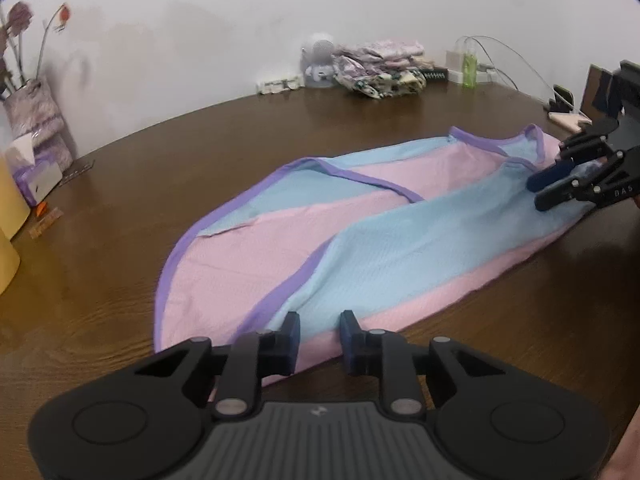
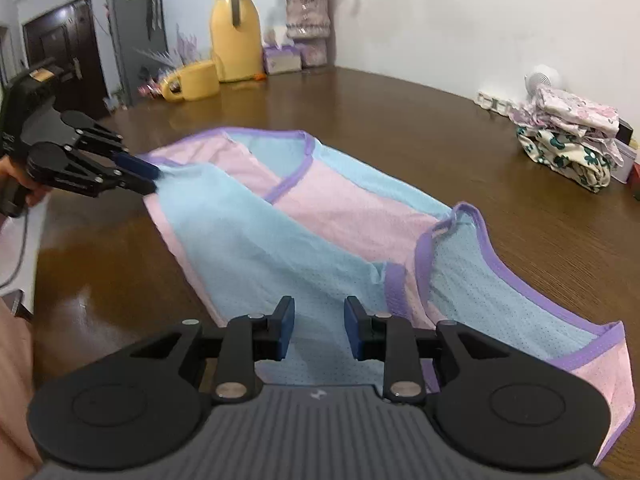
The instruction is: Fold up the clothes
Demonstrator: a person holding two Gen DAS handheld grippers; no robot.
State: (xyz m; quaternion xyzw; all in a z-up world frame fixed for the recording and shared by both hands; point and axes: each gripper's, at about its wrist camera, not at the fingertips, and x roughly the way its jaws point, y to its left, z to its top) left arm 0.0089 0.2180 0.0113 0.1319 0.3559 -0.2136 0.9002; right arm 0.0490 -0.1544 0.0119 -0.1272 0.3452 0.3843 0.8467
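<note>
From my left wrist camera the left gripper (image 1: 319,330) stands parted over the pink-and-blue garment (image 1: 360,232) lying on the brown table (image 1: 120,280). Only the right wrist view shows the left gripper's tips on a blue fold. The right gripper (image 2: 319,316) is parted over the cloth, nothing visibly clamped.

Home: flower vase (image 2: 308,16), thermos (image 2: 234,40)

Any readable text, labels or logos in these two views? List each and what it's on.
"BAS": on the body of the right gripper, cut off at the frame edge.
Yellowish label on the body of the left gripper: too blurred to read.
Nothing else legible.
</note>
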